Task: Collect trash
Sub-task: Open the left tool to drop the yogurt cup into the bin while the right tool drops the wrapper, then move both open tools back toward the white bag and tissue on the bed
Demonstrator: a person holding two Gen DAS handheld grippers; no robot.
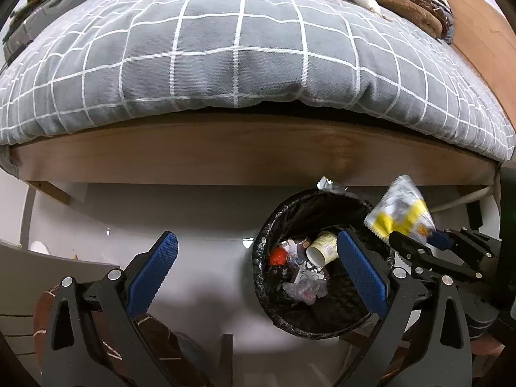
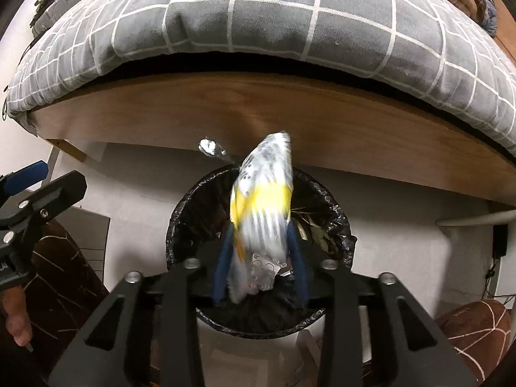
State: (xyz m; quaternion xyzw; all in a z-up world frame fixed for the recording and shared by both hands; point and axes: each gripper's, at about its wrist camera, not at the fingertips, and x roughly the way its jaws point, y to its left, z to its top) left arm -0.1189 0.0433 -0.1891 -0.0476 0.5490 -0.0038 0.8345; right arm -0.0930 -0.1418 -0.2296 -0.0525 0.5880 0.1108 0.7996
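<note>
Right gripper (image 2: 259,258) pinched a blurred wrapper (image 2: 262,200) over the bin's rim (image 2: 180,213); left gripper (image 1: 258,274) gaped wide, empty, beside it.

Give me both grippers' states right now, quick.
Left gripper: open, holding nothing.
Right gripper: shut on the yellow-and-white wrapper, above the black-lined trash bin.

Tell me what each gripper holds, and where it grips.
The right gripper pinches the wrapper by its lower end, above the bin. The left gripper is open, holding nothing.
</note>
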